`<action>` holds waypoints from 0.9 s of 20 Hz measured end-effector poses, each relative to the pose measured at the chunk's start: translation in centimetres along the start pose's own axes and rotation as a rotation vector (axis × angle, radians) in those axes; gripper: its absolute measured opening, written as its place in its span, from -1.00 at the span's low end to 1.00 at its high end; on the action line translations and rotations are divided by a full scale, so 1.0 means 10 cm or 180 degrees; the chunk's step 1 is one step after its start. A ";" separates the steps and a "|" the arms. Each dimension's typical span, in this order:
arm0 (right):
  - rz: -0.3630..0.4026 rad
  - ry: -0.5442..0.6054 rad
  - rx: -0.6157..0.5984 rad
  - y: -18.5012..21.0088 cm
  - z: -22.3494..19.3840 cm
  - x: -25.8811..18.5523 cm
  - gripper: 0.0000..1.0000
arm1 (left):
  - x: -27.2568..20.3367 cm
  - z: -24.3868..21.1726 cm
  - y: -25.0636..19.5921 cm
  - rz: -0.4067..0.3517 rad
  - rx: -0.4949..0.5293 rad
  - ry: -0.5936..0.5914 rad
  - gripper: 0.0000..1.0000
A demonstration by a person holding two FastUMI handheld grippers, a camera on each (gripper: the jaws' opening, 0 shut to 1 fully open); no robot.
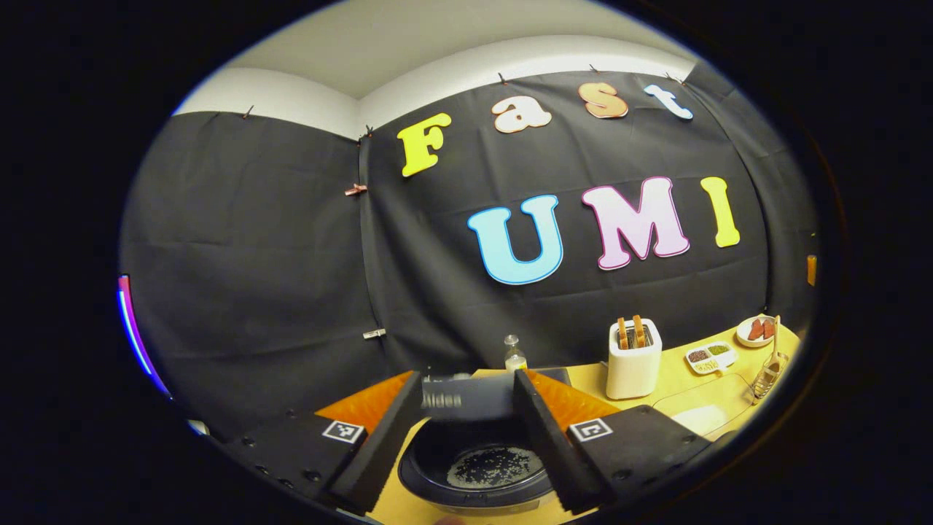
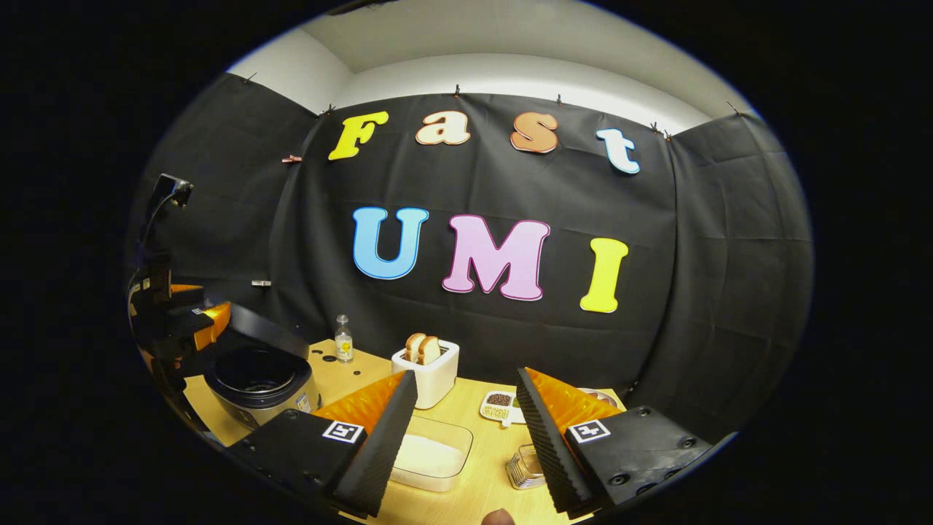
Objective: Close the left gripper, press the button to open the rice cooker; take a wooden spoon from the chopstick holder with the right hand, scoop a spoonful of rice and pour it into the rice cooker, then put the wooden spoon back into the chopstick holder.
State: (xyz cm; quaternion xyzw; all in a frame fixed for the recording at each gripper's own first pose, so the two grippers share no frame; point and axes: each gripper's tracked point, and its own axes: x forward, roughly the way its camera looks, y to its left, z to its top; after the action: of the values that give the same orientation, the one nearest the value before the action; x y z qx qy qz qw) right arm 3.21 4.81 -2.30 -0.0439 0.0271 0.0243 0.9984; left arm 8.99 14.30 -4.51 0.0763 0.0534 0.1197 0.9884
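1. The left claw (image 1: pixel 466 430) is open and hangs over the cooker (image 1: pixel 477 467), whose lid is up; some rice grains lie in its pot.
2. The right claw (image 2: pixel 466 430) is open and holds nothing, above the table (image 2: pixel 481 481).
3. Under it stand the rice box (image 2: pixel 430 456) and a glass holder (image 2: pixel 523 468), near each other.
4. A toaster (image 2: pixel 430 375) stands behind the box.

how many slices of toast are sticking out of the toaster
2. Both browned bread slices stand side by side in the slots of the white box-shaped toaster at the back of the table: one to the left, one to the right.
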 end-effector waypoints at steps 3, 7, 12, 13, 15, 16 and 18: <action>0.0004 0.0045 -0.0013 -0.05 -0.07 0.01 0.72 | -0.05 0.15 -0.02 0.0015 0.0034 -0.0125 0.75; -0.0039 0.0145 -0.0089 -0.19 -0.22 0.09 0.73 | -0.17 0.19 -0.11 0.0006 0.0020 -0.0135 0.78; -0.0195 0.0225 -0.0123 -0.55 -0.45 0.33 0.73 | -0.36 0.16 -0.18 0.0015 -0.0034 -0.0092 0.90; -0.0256 0.0284 -0.0107 -0.66 -0.55 0.40 0.72 | -0.39 0.15 -0.19 0.0028 -0.0050 -0.0066 0.93; -0.0320 0.0463 -0.0043 -0.83 -0.79 0.53 0.72 | -0.48 0.12 -0.21 0.0056 -0.0081 -0.0036 0.93; -0.0330 0.0526 0.0019 -0.90 -0.88 0.61 0.73 | -0.52 0.11 -0.22 0.0064 -0.0089 -0.0027 0.93; -0.0259 0.0568 0.0203 -0.98 -1.03 0.75 0.73 | -0.60 0.08 -0.27 0.0075 -0.0079 0.0013 0.93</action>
State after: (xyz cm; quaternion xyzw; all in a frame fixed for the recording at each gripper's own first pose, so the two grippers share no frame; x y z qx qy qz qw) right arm 10.63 -5.54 -12.14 -0.0151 0.1149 -0.0211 0.9930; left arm 3.93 10.15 -3.64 0.0645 0.0530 0.1322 0.9877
